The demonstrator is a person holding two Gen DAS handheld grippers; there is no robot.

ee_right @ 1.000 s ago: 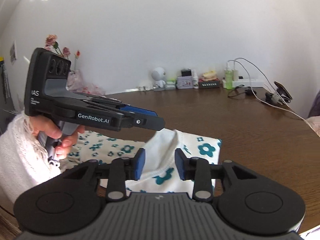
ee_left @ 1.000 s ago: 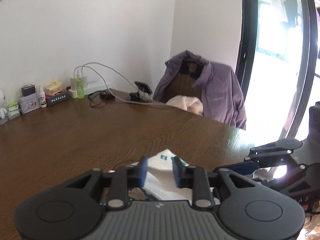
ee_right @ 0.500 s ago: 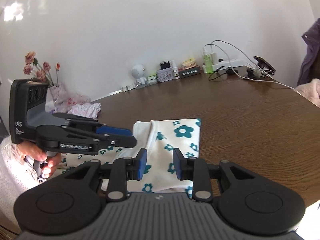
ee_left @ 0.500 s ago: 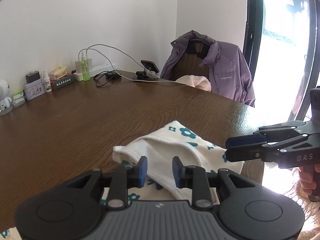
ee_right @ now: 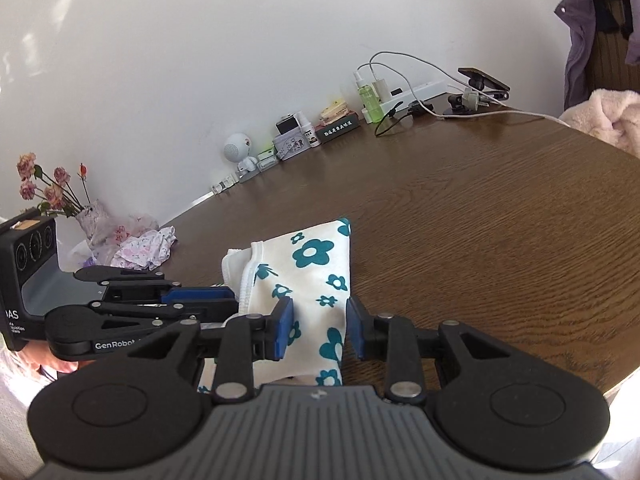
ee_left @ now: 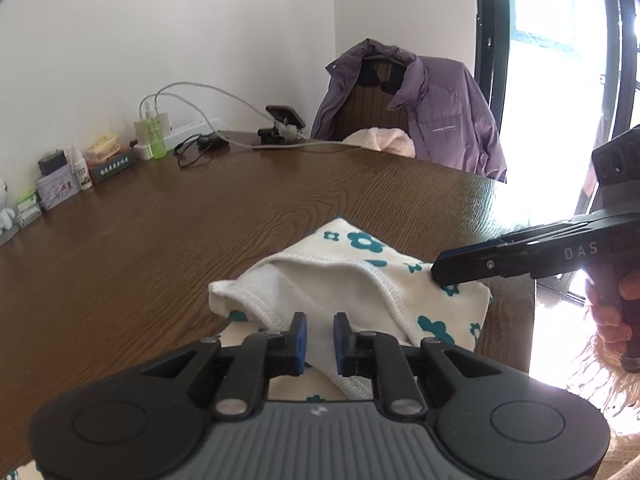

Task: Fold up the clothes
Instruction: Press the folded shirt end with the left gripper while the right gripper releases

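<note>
Now the floral garment (ee_right: 316,276) lies doubled over on the near part of the brown table (ee_right: 500,220); a second ago I held it lifted, its upper part up off the wood. My left gripper (ee_left: 320,334) sits at a narrow gap over the stitched white hem, and I cannot tell whether it pinches cloth. My right gripper (ee_right: 319,326) has spread wider and straddles the near fold without clamping it. I judge this fold as laid, though the hem at the left looks bunched and loose.
</note>
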